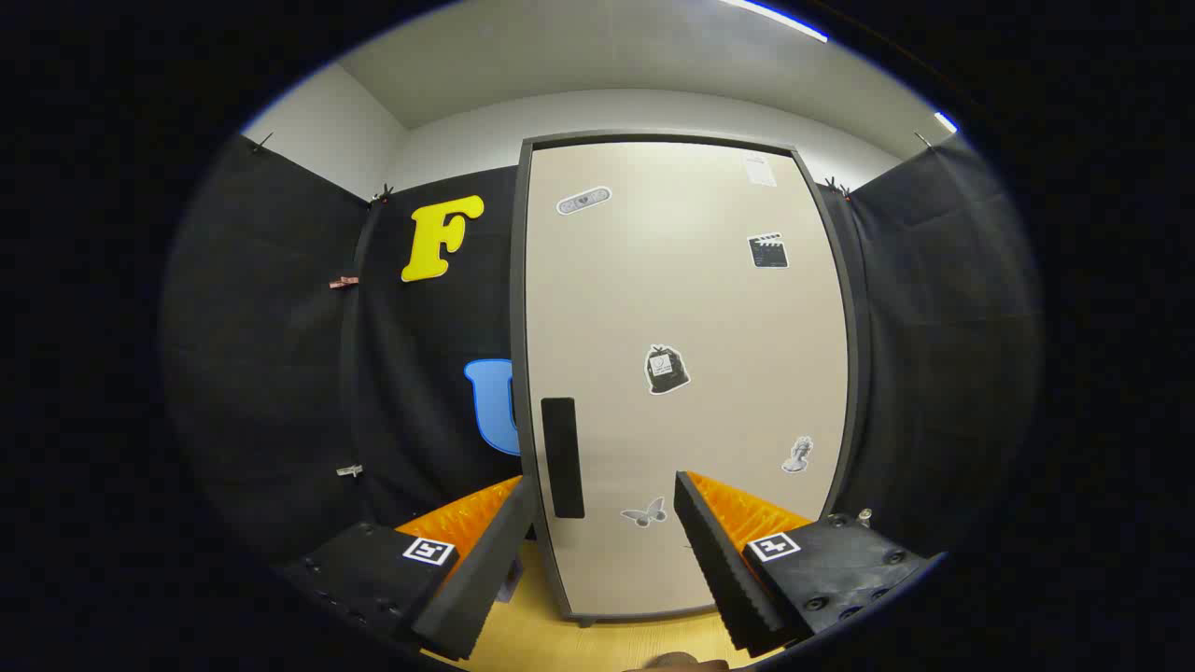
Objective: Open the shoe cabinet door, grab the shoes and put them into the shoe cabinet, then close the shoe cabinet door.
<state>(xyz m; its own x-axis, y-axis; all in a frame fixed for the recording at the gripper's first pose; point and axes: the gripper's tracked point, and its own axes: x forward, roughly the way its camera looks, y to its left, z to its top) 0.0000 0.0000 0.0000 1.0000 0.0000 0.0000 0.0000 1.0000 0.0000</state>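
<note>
Shoe cabinet (686,373) upright just ahead, its door (691,308) closed, dark handle (562,457) low on the door's left edge; gripper (605,509) jaws spread wide, holding nothing, handle just beyond the left finger (485,551); wooden floor (560,644) beneath

Black cloth wall (280,373) hangs behind, clipped with small pegs (344,282) — pale wooden floor (532,635) lies below.

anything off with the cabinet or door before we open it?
Nothing stands out. The shoe cabinet door is shut and sits flush in its frame, its dark handle intact. The gripper is open just ahead of it, touching nothing.
</note>
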